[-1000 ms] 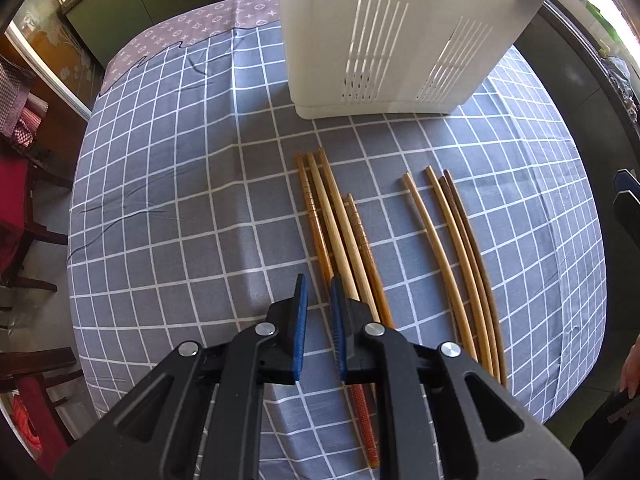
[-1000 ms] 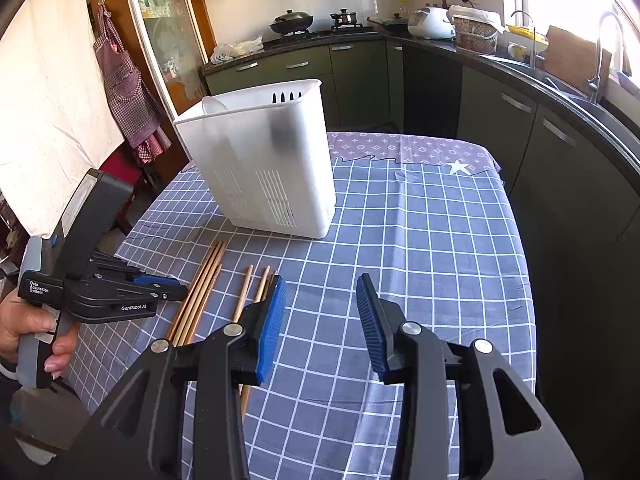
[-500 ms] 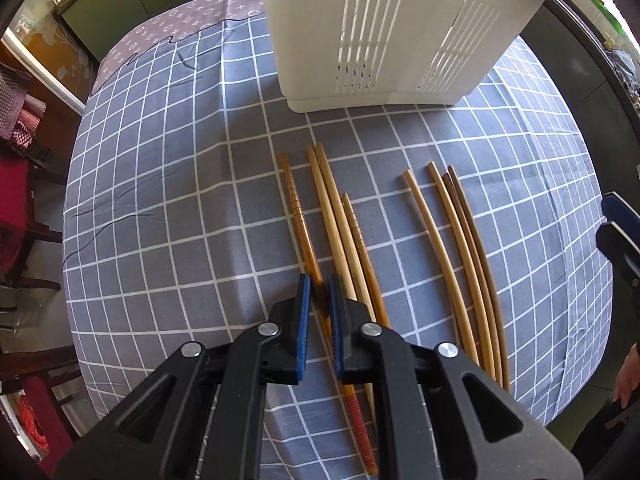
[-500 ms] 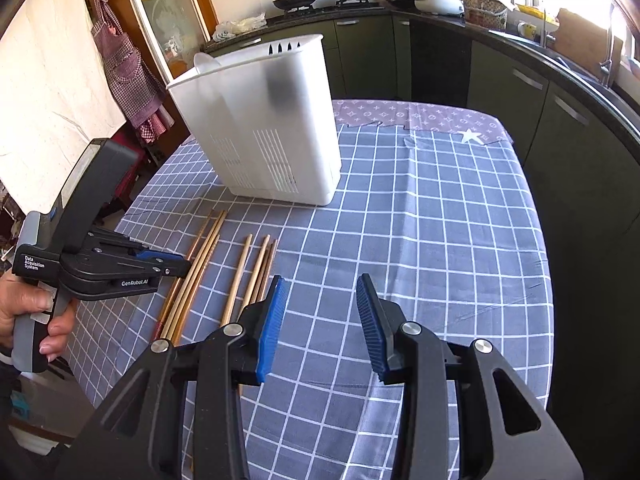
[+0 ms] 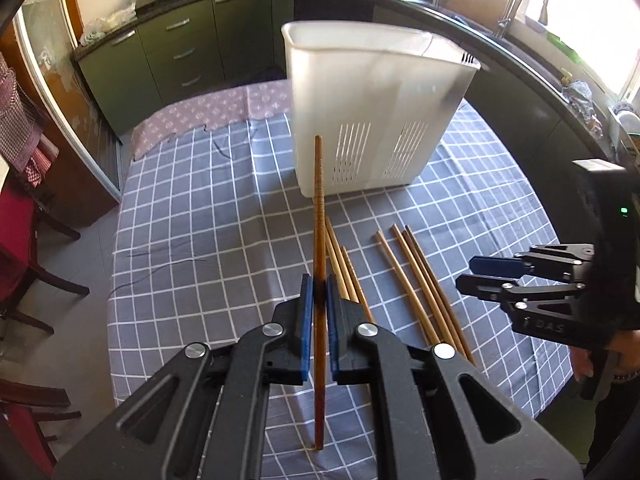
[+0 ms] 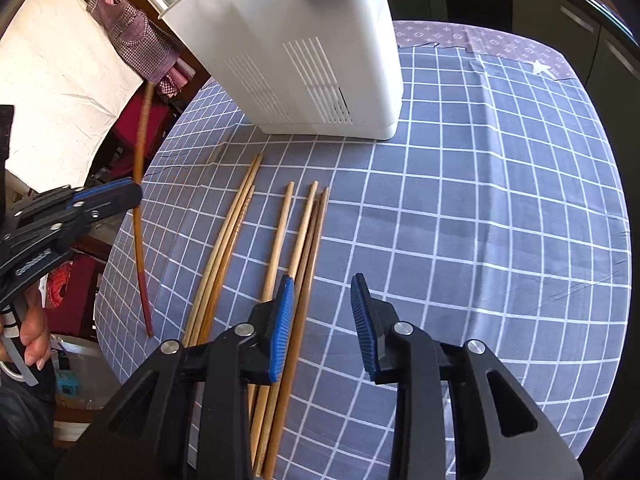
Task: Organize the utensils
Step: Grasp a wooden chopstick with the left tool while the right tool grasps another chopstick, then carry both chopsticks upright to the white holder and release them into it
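Observation:
My left gripper (image 5: 316, 292) is shut on a dark brown chopstick (image 5: 318, 216) and holds it lifted above the table, its tip towards the white utensil basket (image 5: 372, 120). The held chopstick also shows in the right wrist view (image 6: 140, 216), clamped in the left gripper (image 6: 134, 192). Several bamboo chopsticks (image 5: 416, 280) lie in two groups on the checked tablecloth. My right gripper (image 6: 322, 304) is open and empty, just above the right group of chopsticks (image 6: 304, 240). It also shows in the left wrist view (image 5: 480, 274).
The white basket (image 6: 304, 48) stands at the far side of the round table with the blue checked cloth (image 6: 480, 220). Chairs (image 5: 24, 240) stand at the left. Dark kitchen cabinets (image 5: 180, 52) run behind.
My left gripper closed on the dark chopstick and lifted it off the table, tilting up towards the basket. My right gripper dropped lower over the right chopstick group.

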`<control>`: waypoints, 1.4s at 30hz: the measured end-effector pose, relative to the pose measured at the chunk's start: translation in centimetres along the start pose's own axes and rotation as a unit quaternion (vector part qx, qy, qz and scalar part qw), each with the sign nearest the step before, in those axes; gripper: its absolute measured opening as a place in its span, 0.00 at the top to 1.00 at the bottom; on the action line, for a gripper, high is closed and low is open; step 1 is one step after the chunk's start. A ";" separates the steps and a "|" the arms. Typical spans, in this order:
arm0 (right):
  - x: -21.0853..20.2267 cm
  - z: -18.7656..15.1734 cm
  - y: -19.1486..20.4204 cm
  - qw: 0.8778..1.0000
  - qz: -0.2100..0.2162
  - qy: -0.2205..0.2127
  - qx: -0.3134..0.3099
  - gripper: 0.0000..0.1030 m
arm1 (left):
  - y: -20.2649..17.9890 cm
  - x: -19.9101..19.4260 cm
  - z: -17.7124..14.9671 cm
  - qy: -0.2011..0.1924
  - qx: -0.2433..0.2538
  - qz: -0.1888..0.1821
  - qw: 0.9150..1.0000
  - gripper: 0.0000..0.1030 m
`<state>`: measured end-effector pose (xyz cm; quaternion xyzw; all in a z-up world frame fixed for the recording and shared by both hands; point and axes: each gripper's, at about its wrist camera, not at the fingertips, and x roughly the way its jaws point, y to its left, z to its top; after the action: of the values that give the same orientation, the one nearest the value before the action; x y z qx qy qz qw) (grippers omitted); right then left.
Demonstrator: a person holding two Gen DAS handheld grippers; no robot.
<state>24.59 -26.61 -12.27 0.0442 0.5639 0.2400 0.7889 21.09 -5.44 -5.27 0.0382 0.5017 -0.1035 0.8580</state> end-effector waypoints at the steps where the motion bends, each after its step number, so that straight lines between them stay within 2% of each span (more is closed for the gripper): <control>1: 0.3 0.3 0.2 1.000 0.000 0.006 0.000 0.71 | 0.1 -0.7 -0.1 -0.012 0.001 -0.001 1.000 0.93; 5: 1.4 1.0 0.9 1.000 -0.017 0.020 -0.005 0.72 | 0.5 -2.7 -0.7 -0.045 0.006 0.001 0.999 0.93; 8: 2.0 1.4 1.4 0.999 -0.041 0.023 -0.010 0.72 | 0.6 -3.3 -1.0 -0.053 0.010 -0.003 0.999 0.93; 21: 3.5 2.1 2.1 0.993 -0.111 0.025 -0.023 0.72 | 1.0 -3.9 -2.0 -0.060 0.013 -0.016 0.998 0.93; 26: 3.6 1.9 2.9 0.993 -0.111 0.034 -0.035 0.72 | 1.1 -3.8 -2.1 -0.058 0.012 -0.015 0.998 0.93; 30: 4.5 2.1 3.5 0.990 -0.128 0.037 -0.042 0.77 | 1.0 -4.0 -2.3 -0.058 0.014 -0.016 0.998 0.93; 34: 5.0 2.2 4.2 0.988 -0.141 0.035 -0.054 0.91 | 0.9 -4.2 -2.3 -0.064 0.016 -0.015 0.998 0.93; 39: 4.9 2.0 4.0 0.989 -0.134 0.025 -0.049 0.94 | 1.0 -4.6 -2.5 -0.069 0.017 -0.014 0.997 0.93; 42: 3.0 1.7 3.8 0.992 -0.120 0.002 -0.047 0.94 | 1.2 -4.8 -2.6 -0.071 0.016 -0.012 0.997 0.93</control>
<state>25.60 -21.67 -12.97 -0.0616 0.5552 0.1702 0.8118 16.88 -3.17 -2.43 0.0382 0.4379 -0.1245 0.8896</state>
